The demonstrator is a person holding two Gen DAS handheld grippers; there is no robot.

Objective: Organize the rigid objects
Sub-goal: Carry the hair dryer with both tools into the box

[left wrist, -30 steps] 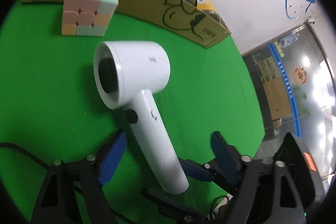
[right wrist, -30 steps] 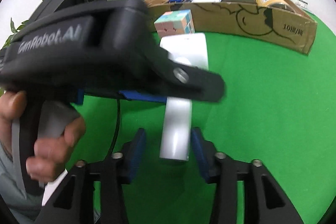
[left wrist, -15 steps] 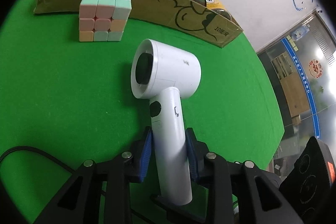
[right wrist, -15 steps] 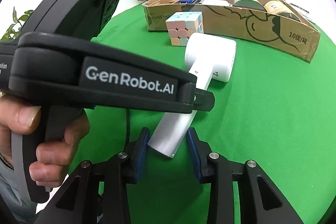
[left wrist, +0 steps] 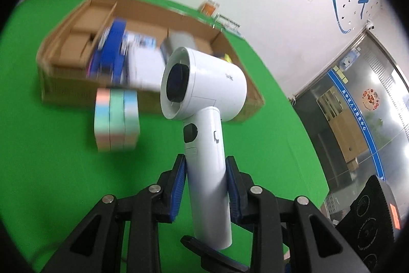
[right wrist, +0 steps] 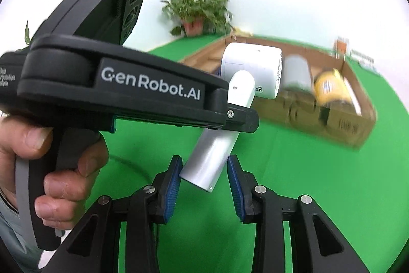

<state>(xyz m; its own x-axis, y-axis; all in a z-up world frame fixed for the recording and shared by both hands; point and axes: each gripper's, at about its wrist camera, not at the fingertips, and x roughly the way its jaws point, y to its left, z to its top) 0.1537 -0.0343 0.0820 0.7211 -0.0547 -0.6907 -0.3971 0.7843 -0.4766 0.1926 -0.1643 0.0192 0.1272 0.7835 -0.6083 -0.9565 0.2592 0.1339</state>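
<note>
White plastic: 1 hair dryer [left wrist: 204, 104], handle clamped between the blue pads of the left gripper [left wrist: 204, 186], barrel raised above the green cloth [left wrist: 51, 170], in front of the box. Right gripper [right wrist: 204, 181]: pads bracket the handle's lower end; contact on the right pad unclear, so cannot tell whether it grips. Hand [right wrist: 51, 170]: 1, on the left gripper's trigger, at 9 o'clock in the right view.

Cardboard box [left wrist: 61, 91]: 1, at 11 o'clock of the dryer in the left view; contents blurred, including 1 blue item [left wrist: 110, 55], 1 grey cylinder [right wrist: 296, 73], 1 yellow container [right wrist: 329, 88].

Pastel cube [left wrist: 116, 119]: 1, on the cloth just before the box.

Potted plant [right wrist: 199, 12]: 1, at 12 o'clock.

Writing: "GenRobot.AI" on the left gripper body; box print illegible.
</note>
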